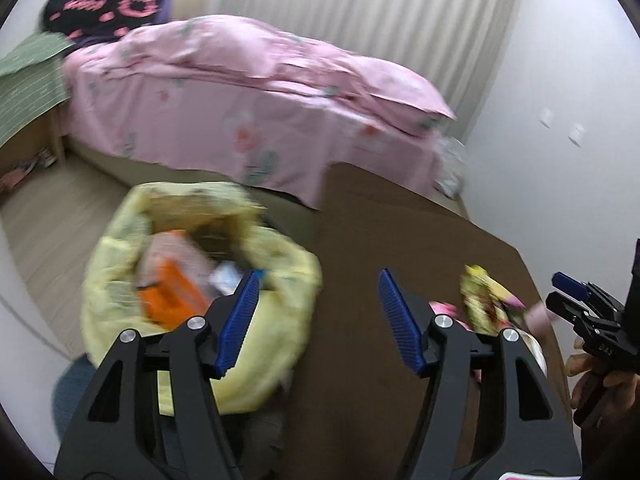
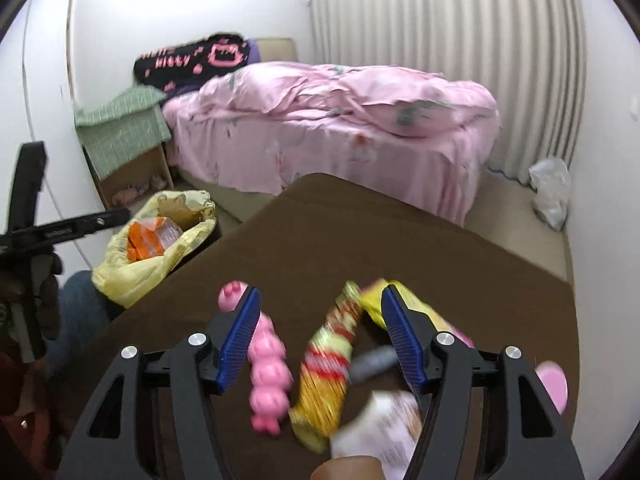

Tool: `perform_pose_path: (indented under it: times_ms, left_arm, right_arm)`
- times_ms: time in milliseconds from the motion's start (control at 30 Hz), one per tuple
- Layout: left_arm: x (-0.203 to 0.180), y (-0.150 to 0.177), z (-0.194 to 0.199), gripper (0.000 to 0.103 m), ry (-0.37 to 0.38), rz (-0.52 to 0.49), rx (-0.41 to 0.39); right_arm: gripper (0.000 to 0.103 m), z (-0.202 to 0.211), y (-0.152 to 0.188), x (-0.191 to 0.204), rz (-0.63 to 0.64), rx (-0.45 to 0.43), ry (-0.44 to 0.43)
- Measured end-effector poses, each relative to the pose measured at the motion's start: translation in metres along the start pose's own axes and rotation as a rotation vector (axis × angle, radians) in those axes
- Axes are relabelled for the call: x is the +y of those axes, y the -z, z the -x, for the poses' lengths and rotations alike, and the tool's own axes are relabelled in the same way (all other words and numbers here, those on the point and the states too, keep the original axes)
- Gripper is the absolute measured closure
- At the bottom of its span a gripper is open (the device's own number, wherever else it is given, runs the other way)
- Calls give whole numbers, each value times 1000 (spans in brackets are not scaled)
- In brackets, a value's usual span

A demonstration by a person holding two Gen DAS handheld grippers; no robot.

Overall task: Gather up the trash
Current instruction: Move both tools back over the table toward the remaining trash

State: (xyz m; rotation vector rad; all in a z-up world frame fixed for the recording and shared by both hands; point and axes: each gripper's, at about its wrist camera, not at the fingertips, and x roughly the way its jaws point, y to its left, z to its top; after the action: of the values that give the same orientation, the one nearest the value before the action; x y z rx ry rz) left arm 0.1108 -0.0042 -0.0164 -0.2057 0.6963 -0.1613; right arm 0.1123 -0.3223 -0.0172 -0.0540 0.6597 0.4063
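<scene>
A yellow trash bag point(image 1: 200, 280) stands open on the floor beside the brown table point(image 1: 400, 240), with an orange packet point(image 1: 172, 296) inside. My left gripper point(image 1: 316, 276) is open and empty, over the table edge next to the bag. My right gripper point(image 2: 320, 290) is open above litter on the table point(image 2: 360, 220): a yellow-and-red snack wrapper point(image 2: 324, 372), a yellow wrapper point(image 2: 370, 300), a white packet point(image 2: 384, 428) and a grey blurred item point(image 2: 372, 362). No pad touches them. A pink toy point(image 2: 268, 372) lies by its left finger. The bag point(image 2: 156, 248) sits at left.
A bed with a pink cover point(image 2: 320, 128) fills the back. A green-draped bedside stand point(image 2: 128, 132) is left of it. A white plastic bag point(image 2: 550, 188) lies on the floor by the curtain. A person's jeans leg point(image 2: 80, 304) is beside the trash bag.
</scene>
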Motion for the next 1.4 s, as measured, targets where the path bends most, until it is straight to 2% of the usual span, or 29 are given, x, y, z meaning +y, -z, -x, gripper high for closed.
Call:
perform_pose_path:
  times_ms: [133,300,433,533,667,800,967,1100,1200,1267,1367,1400]
  left_arm:
    - [-63,8,-7,44,84,-126,32]
    - [-123,27,-19,44,181,-217,108]
    - [-159,44,-30,44,208,-276,169]
    - [-175,54,-38,44,208,-314,191]
    - [-177,62,-49,44,187,-306,214]
    - [-162,66,-57,44,131,-270,224]
    - [-142,60,-62,44,108,-215,235]
    - [-136,58,-63,44,96,-217,232]
    - [-132,58,-63,44,106,-209,238]
    - [-129,59,-63,44,119,-201,240]
    - [-125,59,-62,44,132,-183,242]
    - [-124,59,-62,44,137,-177,243]
  right_arm:
    - [44,29,28,-20,-16,2,37]
    - [44,54,55,-45,-54,14,103]
    - [44,59,79,-62,-104,12,111]
    - [44,54,91,-65,-96,30,131]
    - [44,41,92,-68,-78,36,140]
    - [44,10,75,-69,-24,72,126]
    - [44,-43,44,-64,56,121,83]
    - [44,-84,20,-69,76,186,116]
    - [45,-104,20,-77,55,264,126]
    - [53,-106,26,-80,8,296,78]
    - [66,-84,37,-76,-54,264,-58]
    - [69,-77,40,-74,-69,256,-79]
